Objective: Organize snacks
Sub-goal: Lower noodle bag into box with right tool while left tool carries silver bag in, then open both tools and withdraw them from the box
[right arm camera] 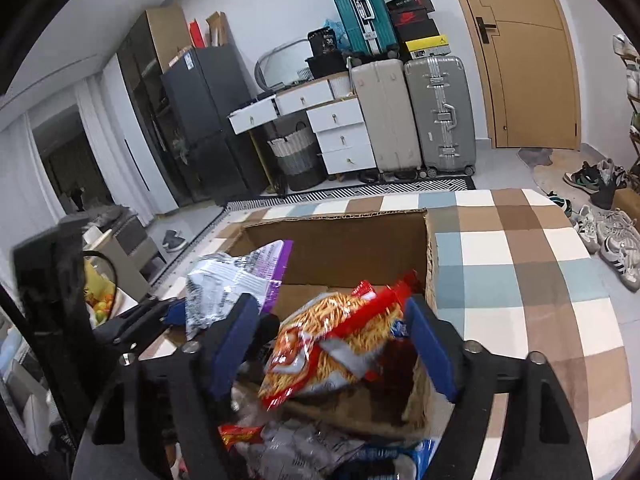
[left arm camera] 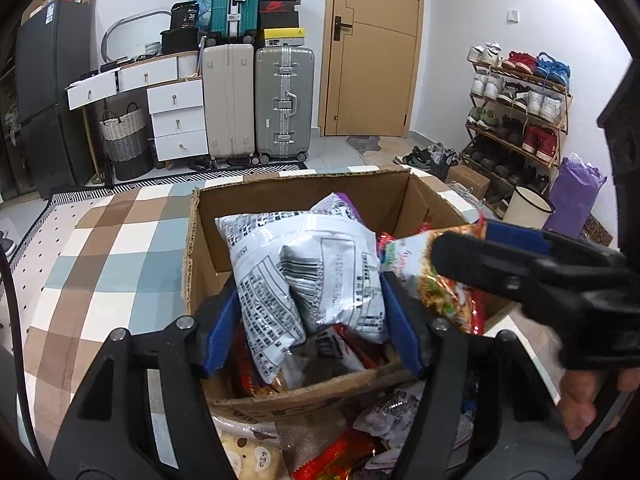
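Here, both grippers' fingers stand apart over the cardboard box (left arm camera: 304,196), around silver packets (left arm camera: 304,272) with unreadable print.

Packets (right arm camera: 304,452) below the box (right arm camera: 430,264) lie blurred.

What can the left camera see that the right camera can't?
Only the left wrist view shows the full shoe rack, a purple bag and a white bucket. Only the right wrist view shows a bowl of fruit at the left edge. Both show the cardboard box on the checked cloth, the silver snack bag, the red noodle-snack bag and the suitcases.
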`<act>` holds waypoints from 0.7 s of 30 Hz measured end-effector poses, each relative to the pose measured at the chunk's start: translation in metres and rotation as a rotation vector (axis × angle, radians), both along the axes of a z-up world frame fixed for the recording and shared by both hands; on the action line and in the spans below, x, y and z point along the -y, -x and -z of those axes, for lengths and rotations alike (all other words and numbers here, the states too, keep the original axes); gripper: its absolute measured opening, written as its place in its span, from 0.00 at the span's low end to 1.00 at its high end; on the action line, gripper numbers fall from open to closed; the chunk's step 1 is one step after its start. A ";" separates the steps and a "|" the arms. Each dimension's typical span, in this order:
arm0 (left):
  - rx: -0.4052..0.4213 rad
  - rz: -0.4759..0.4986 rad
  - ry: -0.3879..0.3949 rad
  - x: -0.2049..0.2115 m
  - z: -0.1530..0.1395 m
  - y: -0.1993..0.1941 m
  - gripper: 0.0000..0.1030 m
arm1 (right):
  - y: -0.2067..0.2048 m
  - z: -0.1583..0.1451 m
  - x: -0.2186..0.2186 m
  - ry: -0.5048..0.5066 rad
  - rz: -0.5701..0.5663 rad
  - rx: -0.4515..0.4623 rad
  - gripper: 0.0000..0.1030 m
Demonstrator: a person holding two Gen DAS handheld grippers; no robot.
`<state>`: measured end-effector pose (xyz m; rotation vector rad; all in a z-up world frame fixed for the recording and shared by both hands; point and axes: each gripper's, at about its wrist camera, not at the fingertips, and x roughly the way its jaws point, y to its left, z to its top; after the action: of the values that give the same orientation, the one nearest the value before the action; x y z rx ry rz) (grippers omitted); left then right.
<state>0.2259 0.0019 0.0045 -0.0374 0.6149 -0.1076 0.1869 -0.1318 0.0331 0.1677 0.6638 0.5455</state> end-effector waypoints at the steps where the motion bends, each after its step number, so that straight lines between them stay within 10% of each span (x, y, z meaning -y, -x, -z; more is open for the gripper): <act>1: 0.004 0.005 0.001 0.000 0.000 0.002 0.67 | 0.004 -0.002 0.003 -0.004 -0.003 0.003 0.83; 9: 0.062 -0.021 0.019 -0.002 -0.016 0.024 0.99 | 0.034 -0.015 0.037 0.007 0.045 0.027 1.00; 21: 0.039 -0.075 0.066 -0.015 -0.030 0.082 0.99 | 0.079 -0.021 0.056 0.037 0.052 0.027 1.00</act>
<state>0.1437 0.0173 0.0341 -0.1216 0.5706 -0.0558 0.1075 -0.1874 0.0545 0.1420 0.6416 0.4843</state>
